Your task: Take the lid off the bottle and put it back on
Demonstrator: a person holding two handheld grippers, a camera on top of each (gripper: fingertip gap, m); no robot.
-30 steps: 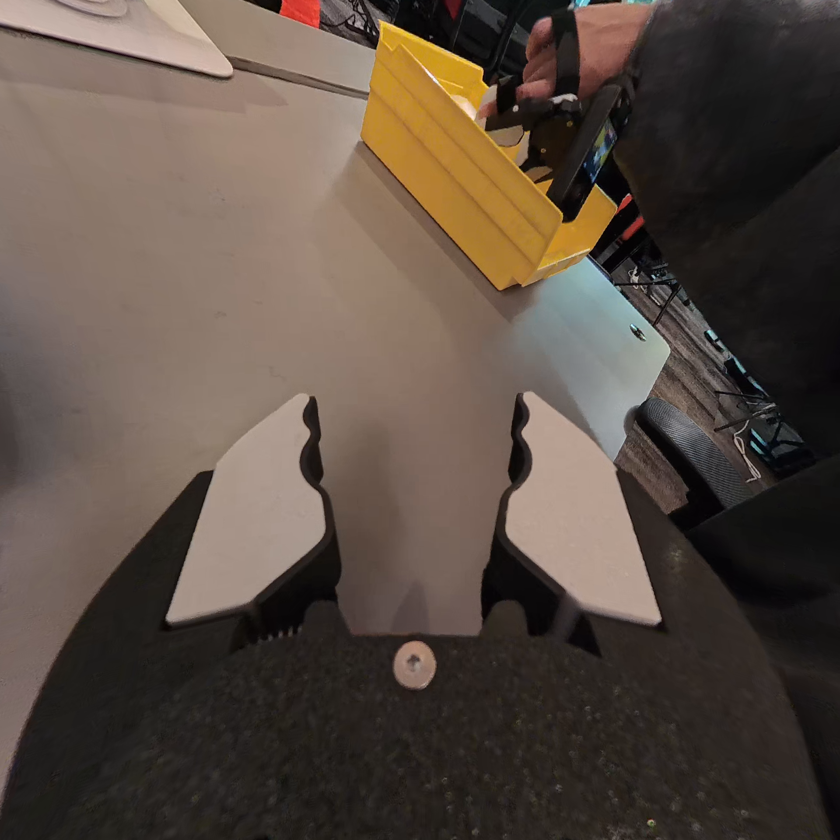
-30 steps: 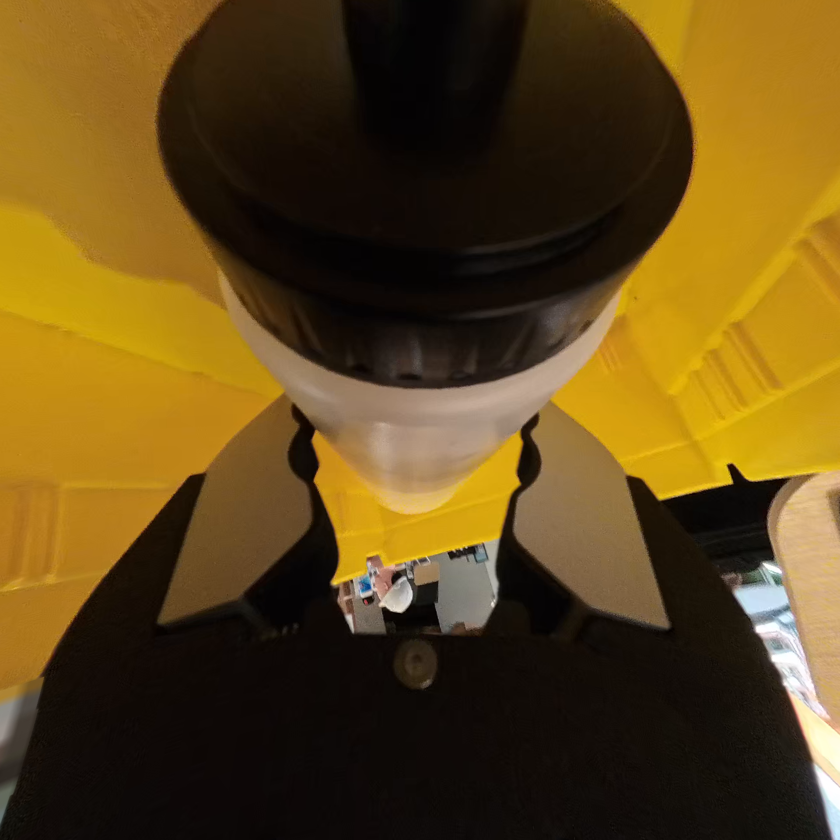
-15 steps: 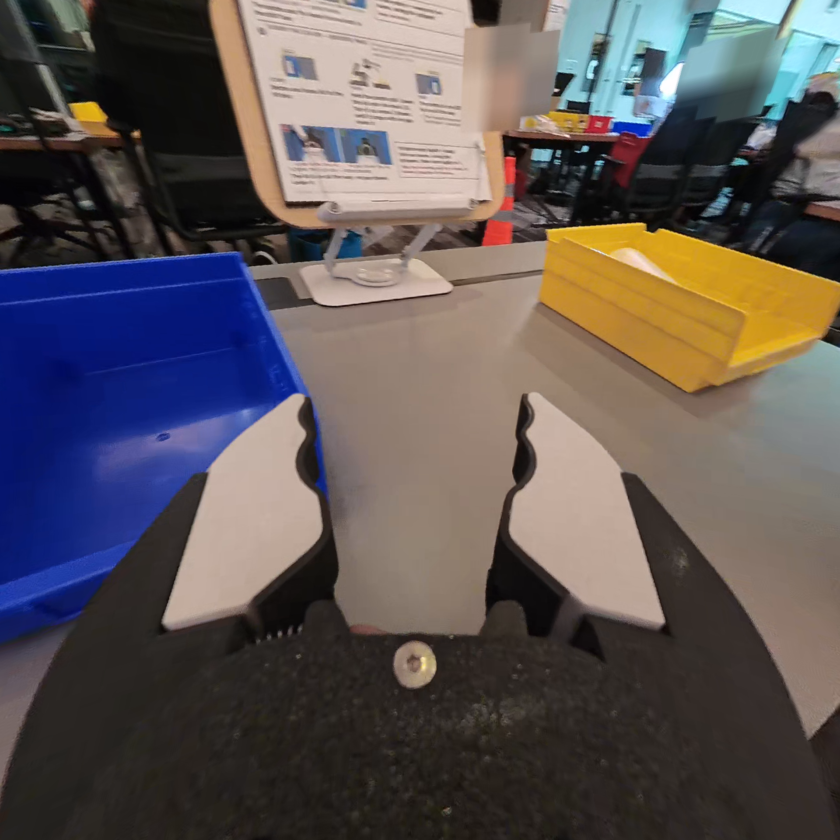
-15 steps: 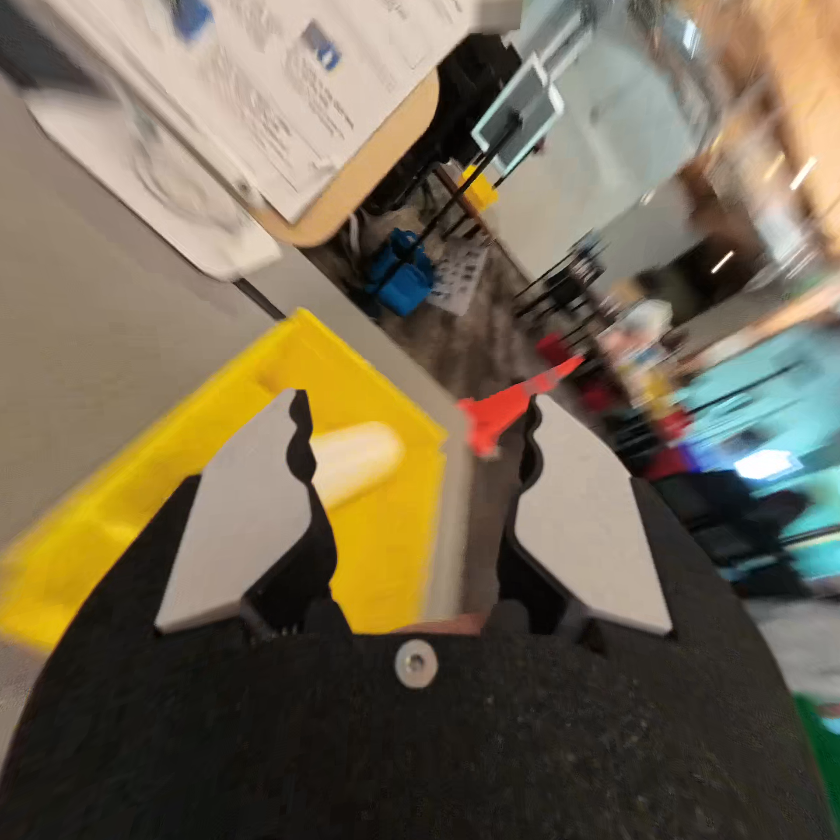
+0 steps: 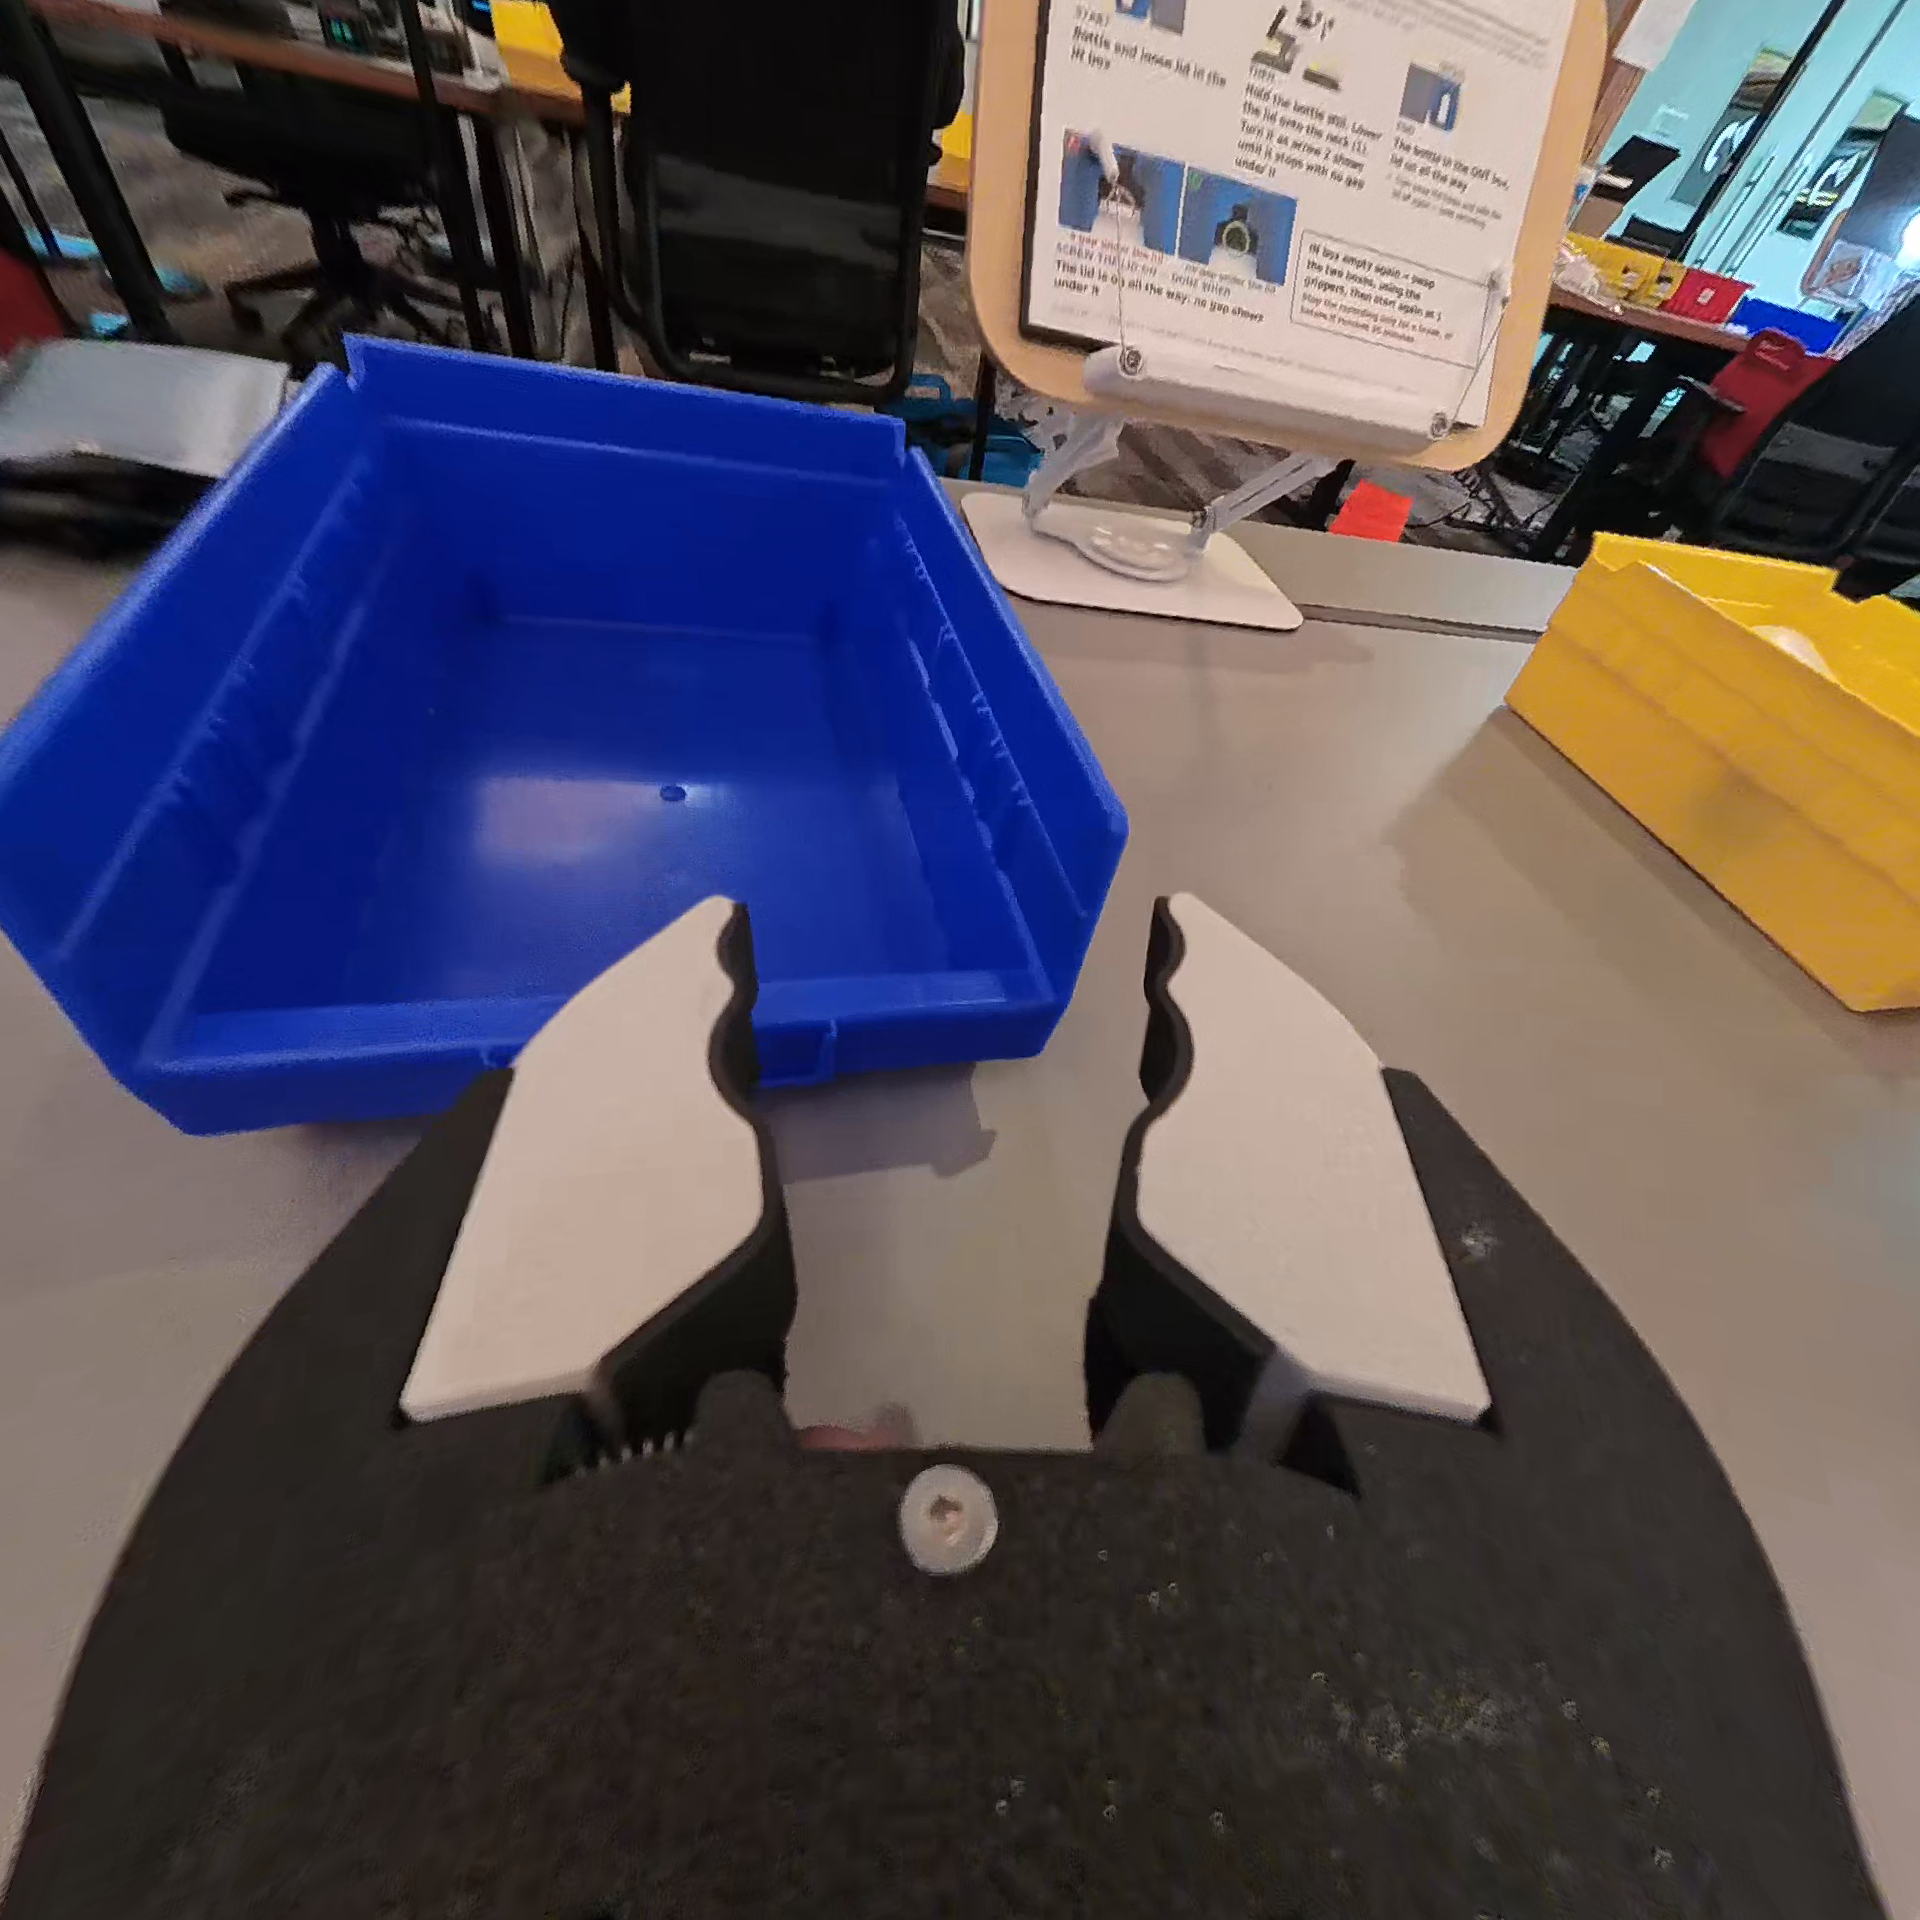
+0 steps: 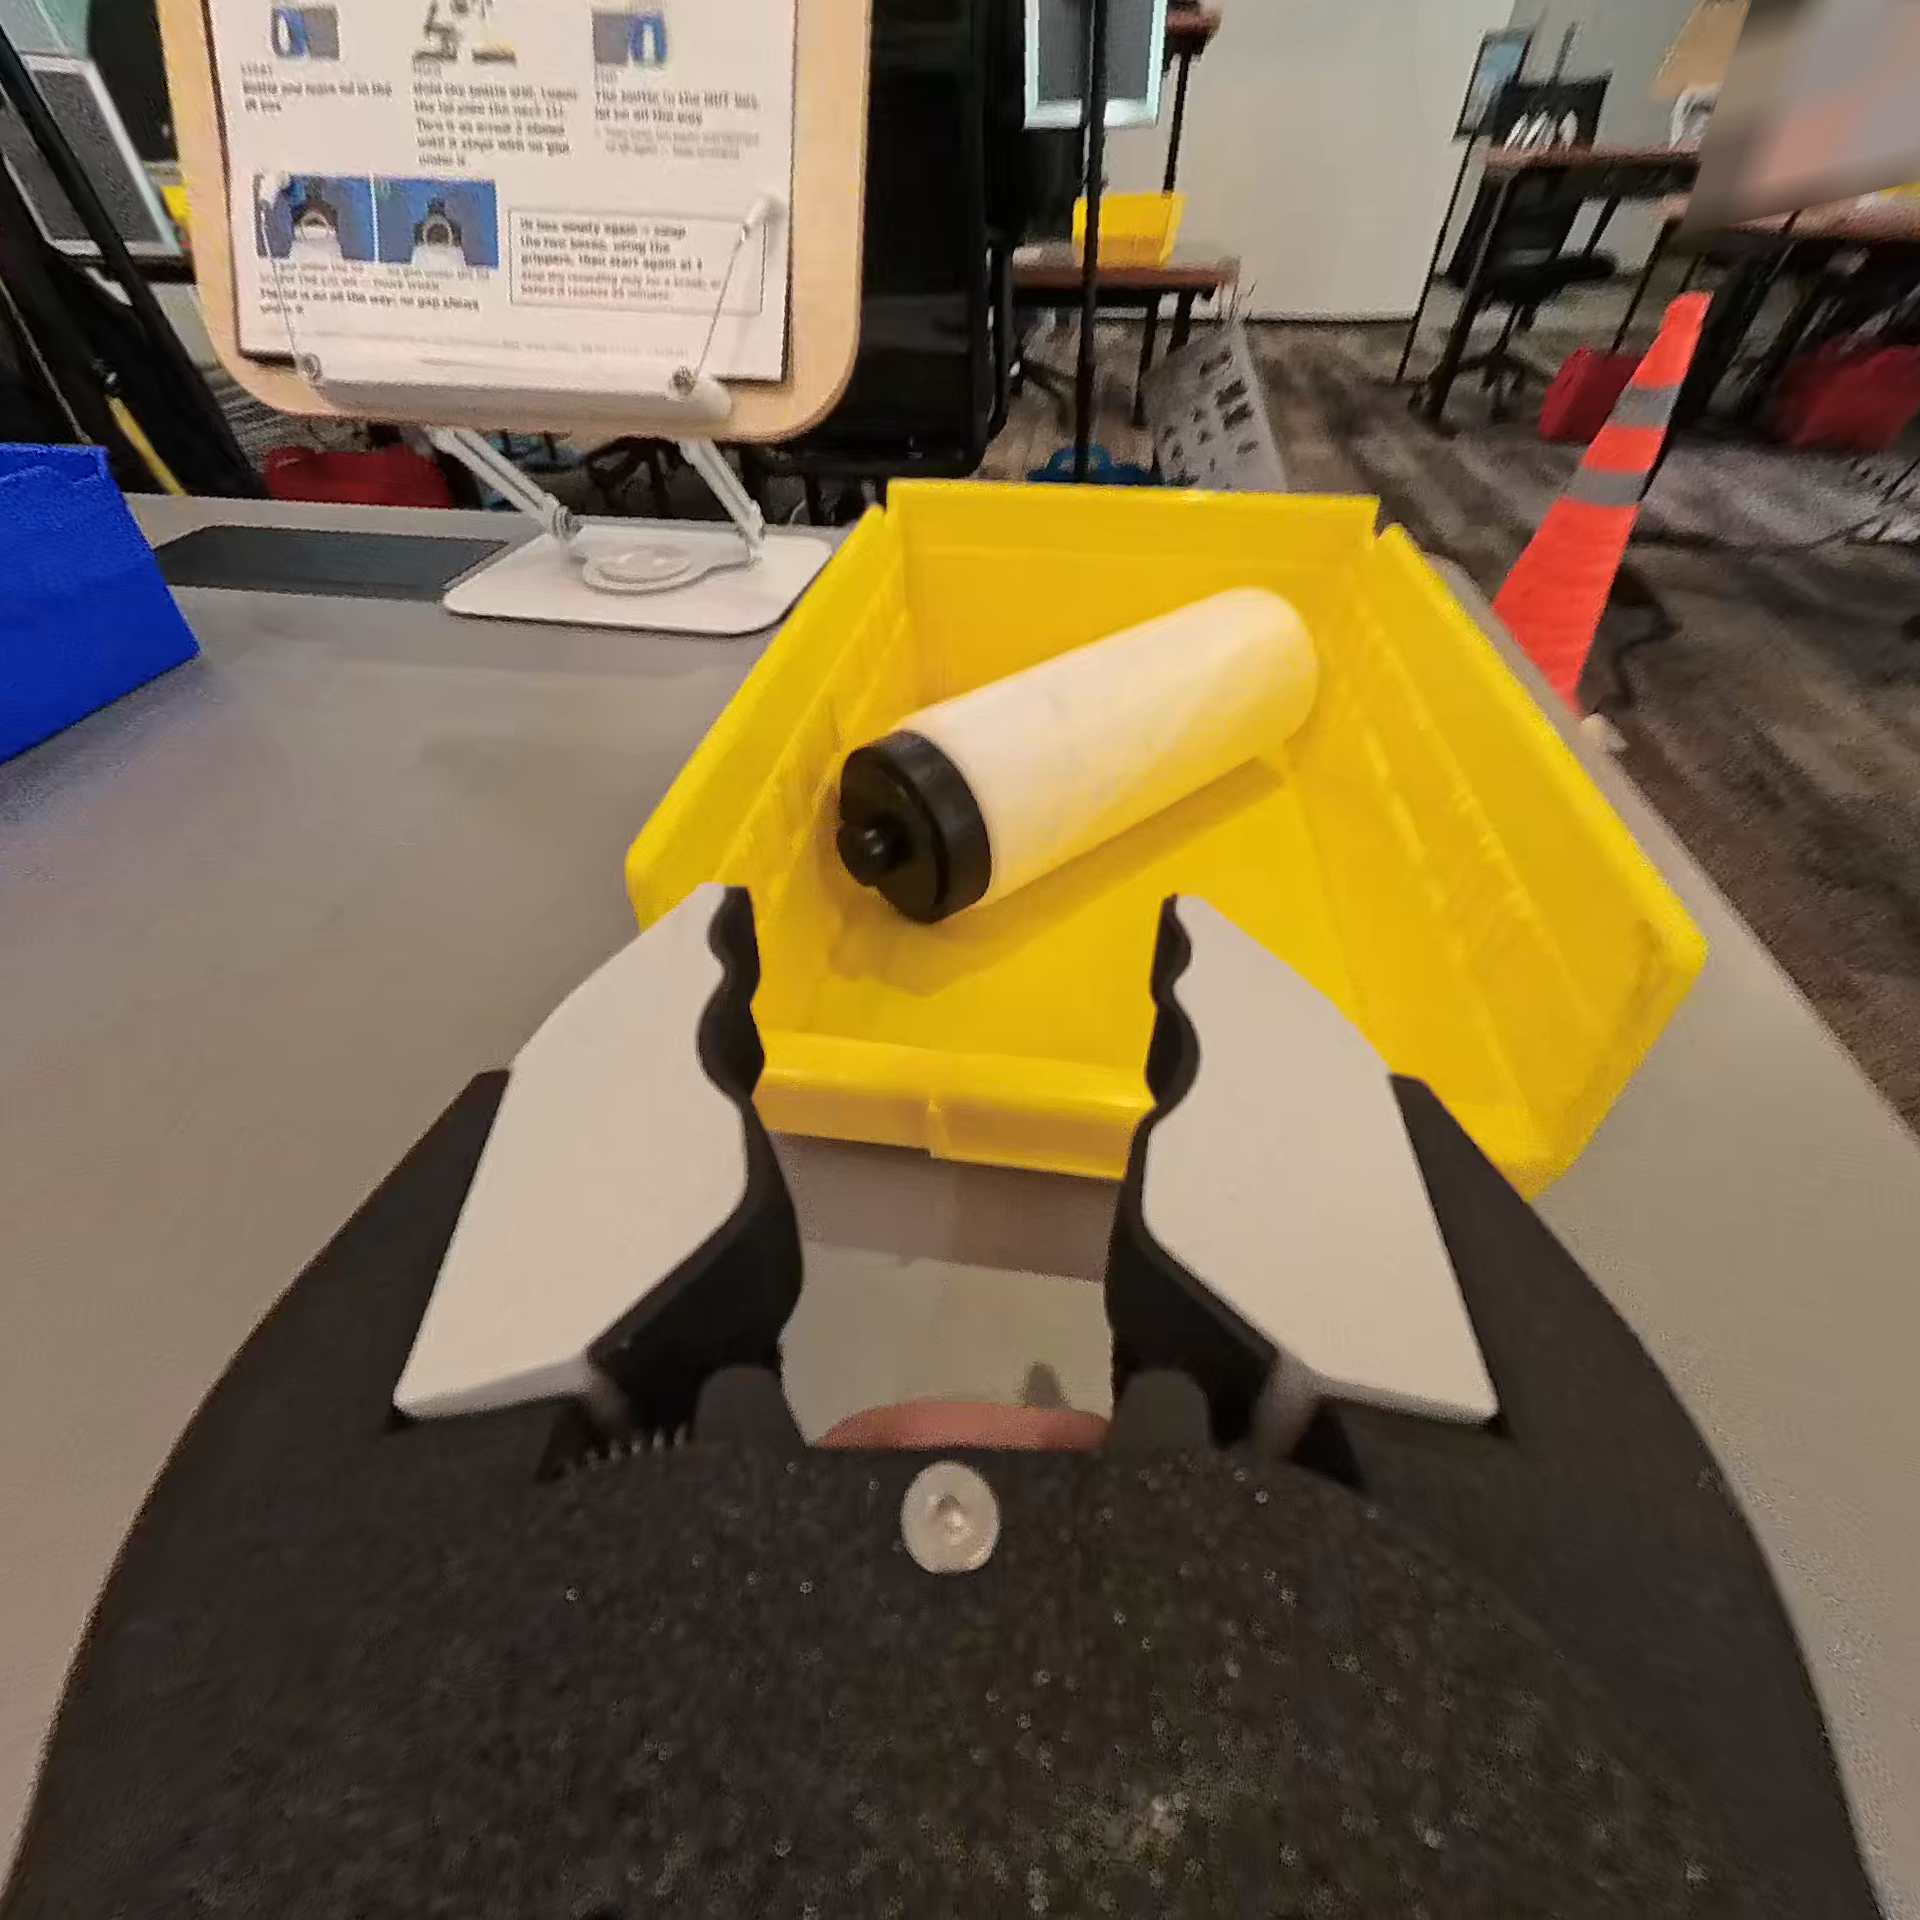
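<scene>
A white bottle (image 6: pixel 1122 717) with its black lid (image 6: pixel 909 826) on lies on its side in the yellow bin (image 6: pixel 1455 883), lid end toward me. My right gripper (image 6: pixel 951 925) is open and empty, held above the table just in front of the bin's near wall. My left gripper (image 5: pixel 945 925) is open and empty, held over the table by the front right corner of the blue bin (image 5: pixel 312 727), which has nothing in it. In the left wrist view the yellow bin (image 5: pixel 1714 769) sits at the right, with a bit of the bottle (image 5: pixel 1792 646) showing over its rim.
A paper sheet on a wooden board with a white stand (image 5: pixel 1278 208) is at the back of the grey table (image 5: pixel 1351 935); it also shows in the right wrist view (image 6: pixel 520 208). An orange cone (image 6: pixel 1600 499) stands on the floor past the table's right edge. Chairs and desks lie behind.
My right gripper has let go of the bottle in the yellow bin and pulled back out. My left gripper has swung left from the yellow bin to the blue bin.
</scene>
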